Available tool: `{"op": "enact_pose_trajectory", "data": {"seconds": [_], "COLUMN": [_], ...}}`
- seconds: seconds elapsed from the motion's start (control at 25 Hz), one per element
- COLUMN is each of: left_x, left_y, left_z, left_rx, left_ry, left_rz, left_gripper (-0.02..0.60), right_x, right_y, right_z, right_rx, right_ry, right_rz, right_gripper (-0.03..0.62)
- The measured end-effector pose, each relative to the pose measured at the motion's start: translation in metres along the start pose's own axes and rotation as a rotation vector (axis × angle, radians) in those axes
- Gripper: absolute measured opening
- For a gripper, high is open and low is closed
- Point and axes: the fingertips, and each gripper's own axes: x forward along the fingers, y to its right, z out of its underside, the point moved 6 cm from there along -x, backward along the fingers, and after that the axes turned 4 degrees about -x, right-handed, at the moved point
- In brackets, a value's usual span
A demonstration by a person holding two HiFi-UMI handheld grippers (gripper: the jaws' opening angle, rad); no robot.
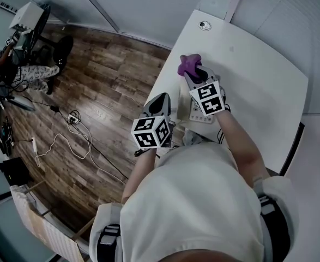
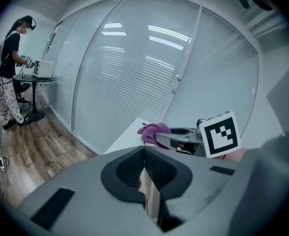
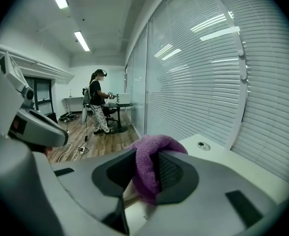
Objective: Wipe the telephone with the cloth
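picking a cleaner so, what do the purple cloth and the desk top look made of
The cloth looks like soft microfibre or terry: fuzzy matte nap, bunched folds. The desk top looks like smooth white laminate, possibly painted board: even colour, no grain.

1. The purple terry cloth (image 3: 149, 154) looks soft and nubbly, with a matt pile, and is pinched in the right gripper (image 3: 145, 173).
2. That one and the left gripper (image 2: 144, 166) have smooth, matt grey plastic shells, with black ribbed pads (image 2: 161, 168) that look rubbery.
3. The off-white plastic telephone (image 1: 199, 115), near the table's left edge, has a dull sheen.
4. The white table (image 1: 258, 86) is smooth and matt.
5. The brown plank floor (image 1: 105, 91) shows wood grain and is lightly glossy.
6. The glass wall (image 2: 134, 73) is glossy and mirrors the ceiling lights.
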Motion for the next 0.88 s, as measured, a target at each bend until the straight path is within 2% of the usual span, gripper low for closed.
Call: {"op": "enact_pose_trajectory", "data": {"seconds": [0.28,0.88], "left_x": [-0.017,-0.053], "left_y": [-0.007,-0.007], "left_z": [0.005,0.025], "left_rx": [-0.01,0.023], "left_ry": [0.004,-0.009], "left_rz": [0.014,0.071], "left_gripper": [0.02,0.02], "right_x": [-0.011,-0.047], "right_y": [-0.014,-0.062], "right_z": [0.0,0.013], "right_rx": [-0.006,-0.056], "right_ry": [-0.031,-0.046], "right_rz": [0.021,0.069], "right_gripper": [0.12,0.12]}}
